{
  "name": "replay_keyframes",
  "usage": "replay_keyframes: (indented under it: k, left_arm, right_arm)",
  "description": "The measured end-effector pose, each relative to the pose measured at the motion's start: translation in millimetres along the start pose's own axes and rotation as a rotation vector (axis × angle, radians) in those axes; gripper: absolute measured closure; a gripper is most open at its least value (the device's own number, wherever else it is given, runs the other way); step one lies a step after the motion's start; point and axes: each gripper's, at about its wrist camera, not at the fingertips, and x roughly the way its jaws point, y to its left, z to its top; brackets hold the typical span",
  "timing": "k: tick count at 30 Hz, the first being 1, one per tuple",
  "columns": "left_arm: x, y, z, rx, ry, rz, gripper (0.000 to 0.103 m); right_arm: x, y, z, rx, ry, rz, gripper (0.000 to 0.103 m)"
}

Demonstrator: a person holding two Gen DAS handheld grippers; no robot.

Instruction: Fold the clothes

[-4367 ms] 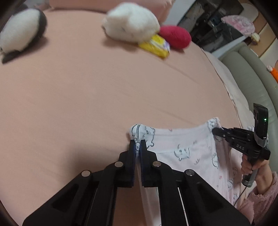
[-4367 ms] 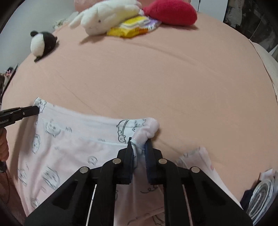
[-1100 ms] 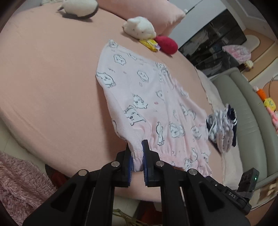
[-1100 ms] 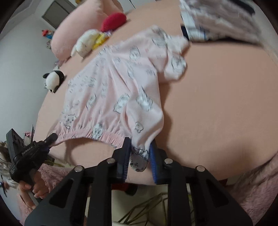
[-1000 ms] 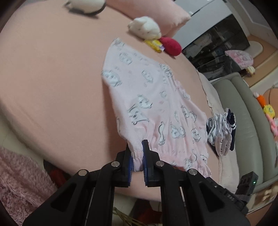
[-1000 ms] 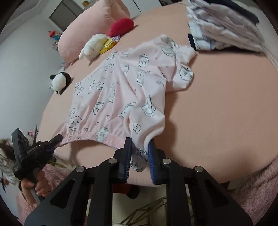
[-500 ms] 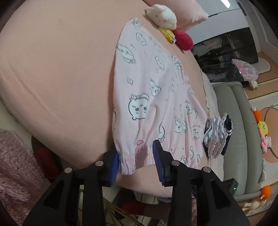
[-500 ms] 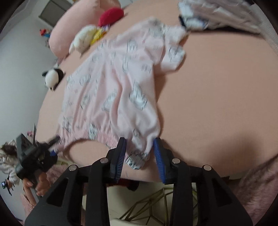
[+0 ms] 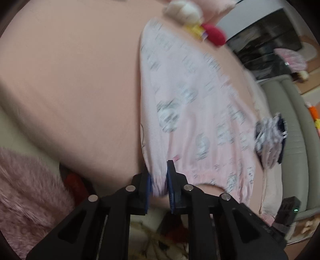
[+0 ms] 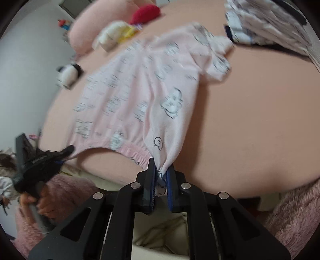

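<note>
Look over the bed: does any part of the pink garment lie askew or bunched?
Yes. The pink garment lies mostly flat, but its far right corner is rumpled and folded over beside the striped clothes pile.

A bed (image 10: 250, 124) covered in a peach sheet carries a pink printed garment (image 10: 140, 84) spread flat, its waistband at the near edge. Beyond it lie a white plush toy (image 10: 109, 37), a yellow packet (image 10: 128, 33), a red cushion (image 10: 146, 12), a panda toy (image 10: 68, 75) and a pink pillow (image 10: 86, 34); crumpled striped clothes (image 10: 266, 22) sit alongside.
</note>
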Motion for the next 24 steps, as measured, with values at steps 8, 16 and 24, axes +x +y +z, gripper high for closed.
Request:
replay_keyframes:
  k: [8,16,24]
  left_arm:
    - [-35,-21,11,0.099,-0.201,-0.004,0.085]
    - [-4,-22,8,0.053,-0.125,0.160,0.085]
    - [2,-87,21,0.199,-0.067,0.022,0.074]
  right_arm:
    - [-38,9,4,-0.078,-0.181,-0.076,0.077]
    - [-6,6,5,-0.024,-0.033,-0.207,0.069]
    - [-52,-26,73,0.067,-0.124,-0.169,0.065]
